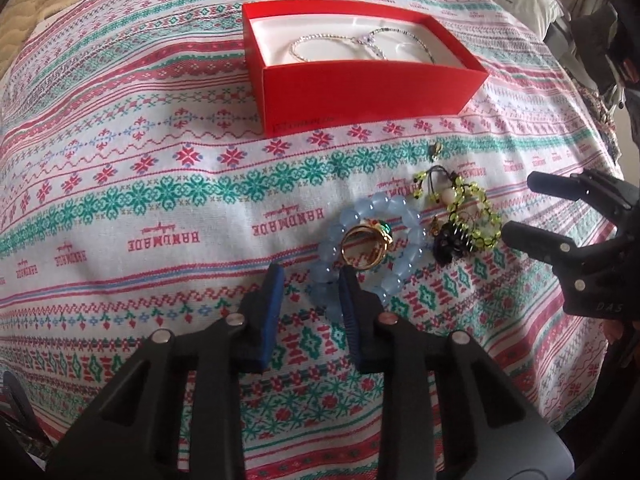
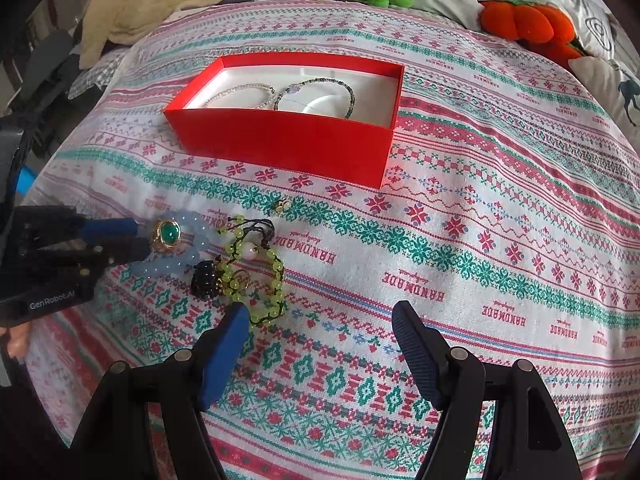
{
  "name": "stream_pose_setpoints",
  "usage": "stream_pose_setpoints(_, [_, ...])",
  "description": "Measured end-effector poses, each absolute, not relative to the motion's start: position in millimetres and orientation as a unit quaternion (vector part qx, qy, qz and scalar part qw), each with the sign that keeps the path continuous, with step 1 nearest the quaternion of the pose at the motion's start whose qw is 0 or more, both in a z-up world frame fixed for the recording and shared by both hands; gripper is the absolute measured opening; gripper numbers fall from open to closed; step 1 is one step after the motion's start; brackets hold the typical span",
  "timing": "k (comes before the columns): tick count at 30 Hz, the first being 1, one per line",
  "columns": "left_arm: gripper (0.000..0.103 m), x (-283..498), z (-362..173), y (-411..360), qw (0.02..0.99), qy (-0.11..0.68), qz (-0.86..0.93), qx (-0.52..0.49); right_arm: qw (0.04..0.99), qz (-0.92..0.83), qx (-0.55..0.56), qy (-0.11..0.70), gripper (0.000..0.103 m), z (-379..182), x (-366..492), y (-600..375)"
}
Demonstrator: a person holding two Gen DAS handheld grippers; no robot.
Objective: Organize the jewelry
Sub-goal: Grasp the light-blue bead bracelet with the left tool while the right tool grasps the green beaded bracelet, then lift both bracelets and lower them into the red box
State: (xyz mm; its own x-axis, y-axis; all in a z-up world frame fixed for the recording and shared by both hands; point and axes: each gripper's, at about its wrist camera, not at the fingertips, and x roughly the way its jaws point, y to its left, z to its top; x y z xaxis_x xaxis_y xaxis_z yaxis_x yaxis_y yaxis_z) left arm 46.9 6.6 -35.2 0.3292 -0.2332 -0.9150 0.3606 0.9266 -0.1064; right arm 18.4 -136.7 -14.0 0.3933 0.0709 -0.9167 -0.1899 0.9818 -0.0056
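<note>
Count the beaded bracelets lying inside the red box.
2: a clear beaded bracelet on the left of the red cardboard box, a dark beaded bracelet on the right. The near wall may hide more.

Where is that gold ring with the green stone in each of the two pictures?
Left wrist view: the gold ring sits low and just right of centre, inside the loop of the pale blue bead bracelet.
Right wrist view: the ring is at the left edge, mid-height.
Shared landmark: the red box lies beyond it in both.
</note>
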Motion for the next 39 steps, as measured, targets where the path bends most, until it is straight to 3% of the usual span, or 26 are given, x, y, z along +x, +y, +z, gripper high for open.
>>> stream_pose_setpoints(13, [0.014,47.7,-41.0,-20.0,0.812,0.548,-0.16,0.118,0.831,0.082,-0.043,0.549,0.075,-21.8,21.7,-132.2])
stream_pose_setpoints(19, [0.013,45.4,-40.8,-15.1,0.812,0.549,-0.161,0.111,0.836,0.089,-0.027,0.54,0.074,-21.3,21.3,-129.6])
stream_pose_setpoints(24, [0.014,39.7,-39.1,-11.9,0.818,0.538,-0.166,0.121,0.834,0.083,-0.006,0.546,0.051,-26.2,27.6,-131.4])
stream_pose_setpoints(31, [0.017,42.9,-41.7,-15.9,0.82,0.535,-0.163,0.121,0.838,0.069,-0.055,0.538,0.045,-33.9,29.0,-118.6])
stream_pose_setpoints(34, [0.017,48.8,-42.7,-15.7,0.822,0.535,-0.163,0.11,0.841,0.075,-0.079,0.531,0.036,-34.2,27.5,-110.6])
stream_pose_setpoints(39, [0.016,56.1,-43.5,-10.6,0.821,0.537,-0.164,0.101,0.839,0.094,-0.088,0.529,0.007,-33.0,26.1,-101.2])
